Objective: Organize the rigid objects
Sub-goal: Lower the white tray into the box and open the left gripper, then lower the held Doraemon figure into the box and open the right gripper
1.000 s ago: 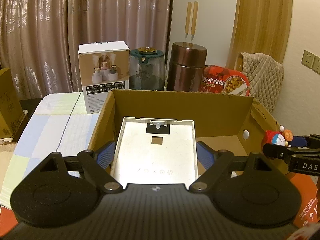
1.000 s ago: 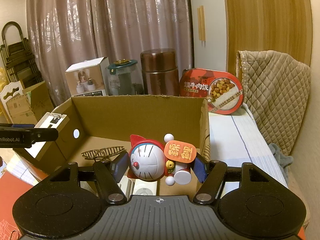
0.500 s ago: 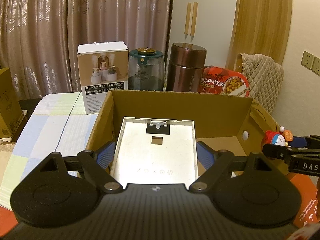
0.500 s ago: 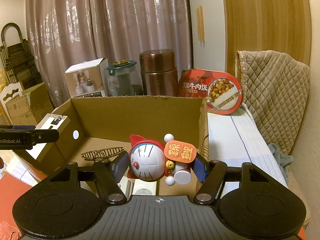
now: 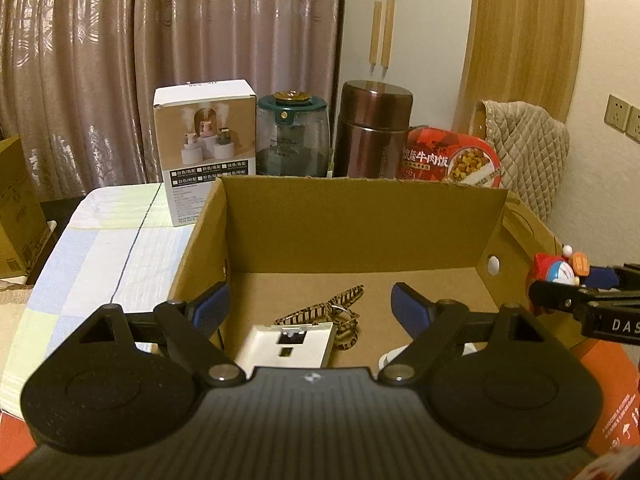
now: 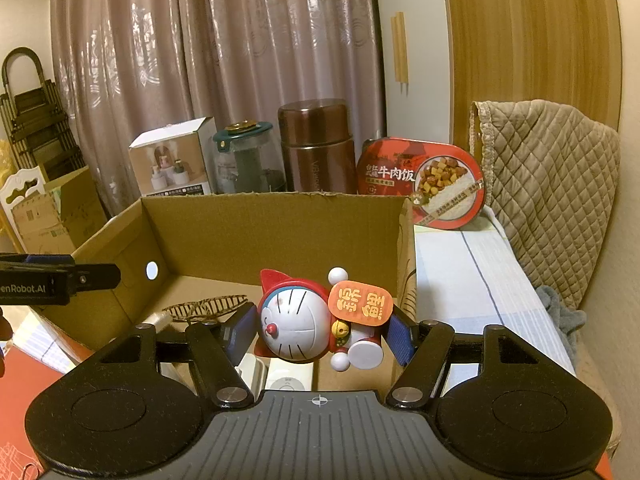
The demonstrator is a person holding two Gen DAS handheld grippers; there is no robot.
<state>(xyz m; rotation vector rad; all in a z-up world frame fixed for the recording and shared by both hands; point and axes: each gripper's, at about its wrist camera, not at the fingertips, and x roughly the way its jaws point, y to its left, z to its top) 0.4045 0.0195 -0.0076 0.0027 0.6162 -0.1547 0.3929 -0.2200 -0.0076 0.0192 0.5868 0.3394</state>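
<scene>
Tongs in your left hand [image 5: 310, 306] stand apart over the cardboard box [image 5: 360, 232], the white plate [image 5: 290, 346] lying below them on its floor. Your right tongs [image 6: 320, 330] are clamped on the Doraemon figure [image 6: 298, 326] above the box.

Back row and room behind the work area

A white carton [image 5: 205, 152], a glass jar [image 5: 292, 136] with a green lid, a brown flask [image 5: 372, 128] and a red meal tub [image 5: 450, 158] stand side by side against a mauve curtain [image 5: 168, 48]. A quilted cover [image 6: 552, 184] drapes at the right by a wood panel [image 6: 528, 44]; a checked cloth [image 5: 112, 248] lies at the left.
</scene>
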